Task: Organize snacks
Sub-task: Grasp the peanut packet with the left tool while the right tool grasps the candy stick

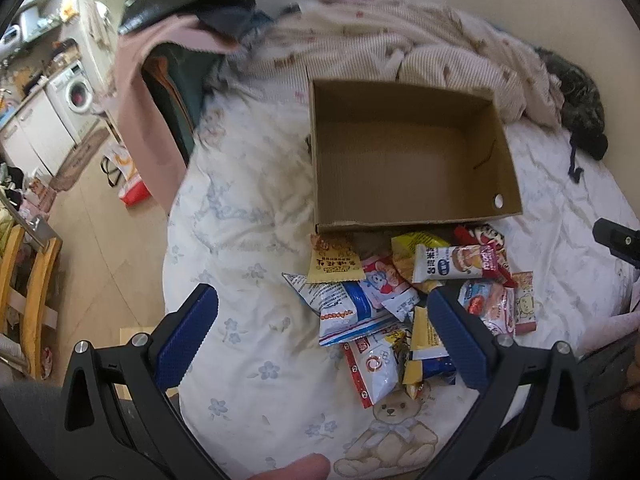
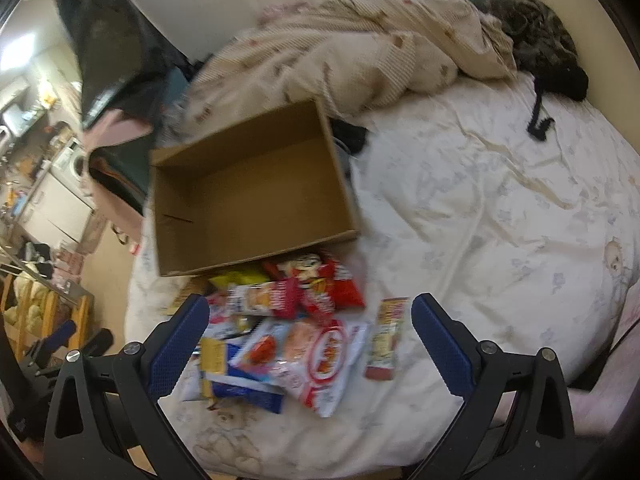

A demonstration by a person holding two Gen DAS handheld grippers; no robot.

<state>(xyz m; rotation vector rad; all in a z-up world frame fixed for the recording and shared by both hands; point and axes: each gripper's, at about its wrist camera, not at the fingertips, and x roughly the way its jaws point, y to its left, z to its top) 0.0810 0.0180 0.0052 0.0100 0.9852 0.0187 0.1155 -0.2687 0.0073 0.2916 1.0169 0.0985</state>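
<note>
Cardboard box (image 1: 408, 156) sits open-topped on the bed (image 1: 248, 240), nothing visible inside it. Landmark for everything below.

Snack pile (image 1: 404, 300) lies on the bedsheet just in front of the box's near wall, some packets touching that wall. Packets overlap one another. Picked out in the left wrist view: a yellow packet with red print (image 1: 334, 264) at the pile's left edge, just below the box's near-left corner; a blue-and-white bag (image 1: 344, 312) under it, further from the box; a white wrapped cake bar (image 1: 452, 262) lying across the middle, near the box wall; a red-and-white pouch (image 1: 372, 368) at the end of the pile furthest from the box. In the right wrist view, a red bag (image 2: 336, 280) sits close to the box's near-right corner, and 1 slim bar (image 2: 386, 338) lies apart from the pile, on the side away from the box's left wall.

Left claw (image 1: 322, 344): released, fingers spread wide, nothing between them, hovering over the pile's far end from the box.

Right claw (image 2: 310, 348): also released, fingers wide apart, holding nothing, above the pile on the near side of the box.

Crumpled striped blanket (image 1: 400, 44) heaped behind the box. Washing machine (image 1: 78, 94) far off to the box's left, across the floor.
</note>
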